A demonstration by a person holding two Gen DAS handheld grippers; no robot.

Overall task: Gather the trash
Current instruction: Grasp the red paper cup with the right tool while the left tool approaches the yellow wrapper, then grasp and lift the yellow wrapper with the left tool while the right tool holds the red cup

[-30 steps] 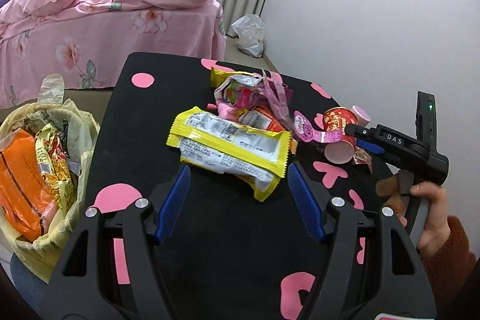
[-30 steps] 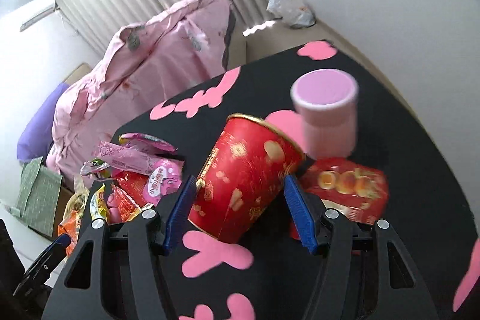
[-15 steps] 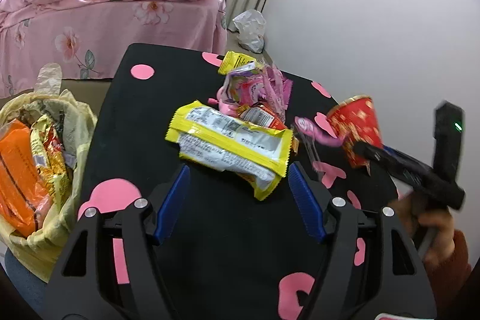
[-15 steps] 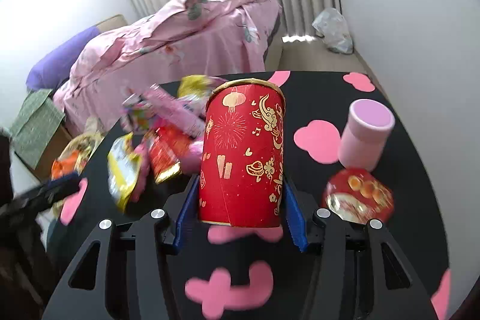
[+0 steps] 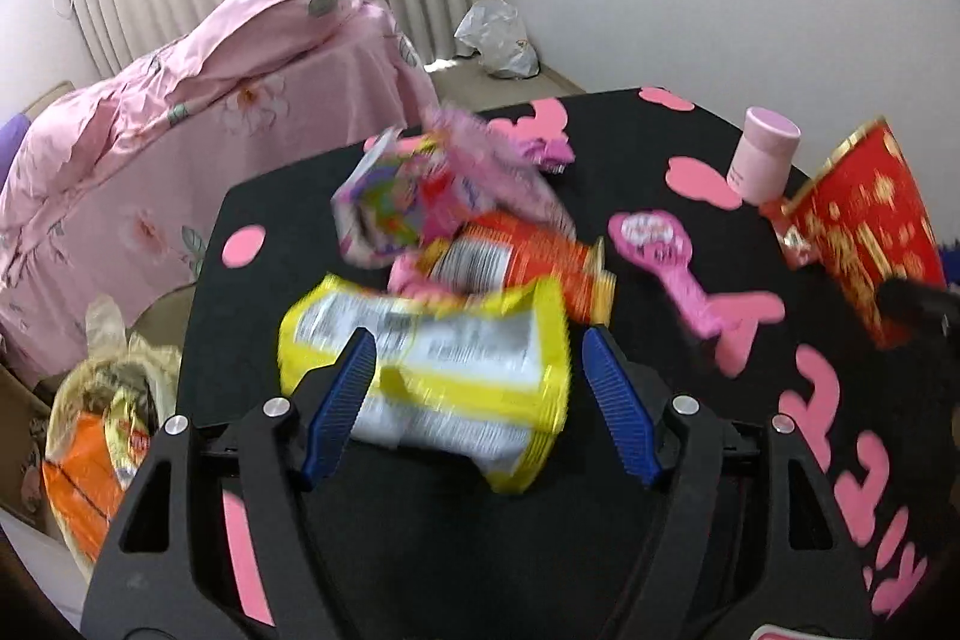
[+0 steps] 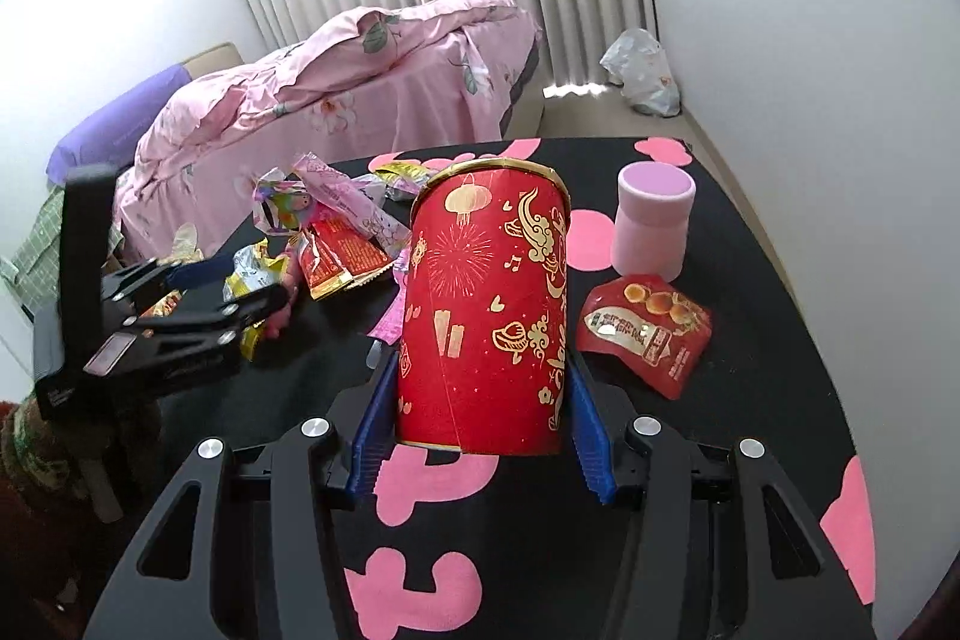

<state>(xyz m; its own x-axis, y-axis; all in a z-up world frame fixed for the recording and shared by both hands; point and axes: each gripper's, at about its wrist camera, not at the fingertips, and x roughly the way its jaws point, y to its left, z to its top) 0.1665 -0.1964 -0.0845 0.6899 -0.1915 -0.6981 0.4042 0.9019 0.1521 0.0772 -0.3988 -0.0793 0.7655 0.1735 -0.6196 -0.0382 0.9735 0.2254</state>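
Beside the table (image 5: pixel 420 550), a yellow bag (image 5: pixel 114 388) holds orange and yellow wrappers (image 5: pixel 84 478)

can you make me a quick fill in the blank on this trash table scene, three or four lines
1. The right gripper is shut on a ____ paper cup with gold patterns.
2. The yellow wrapper lies between the open fingers of the ____ gripper.
3. The small pink jar stands ____ on the black table.
4. The flat red pouch lies just in front of the pink ____.

Missing words: red; left; upright; jar
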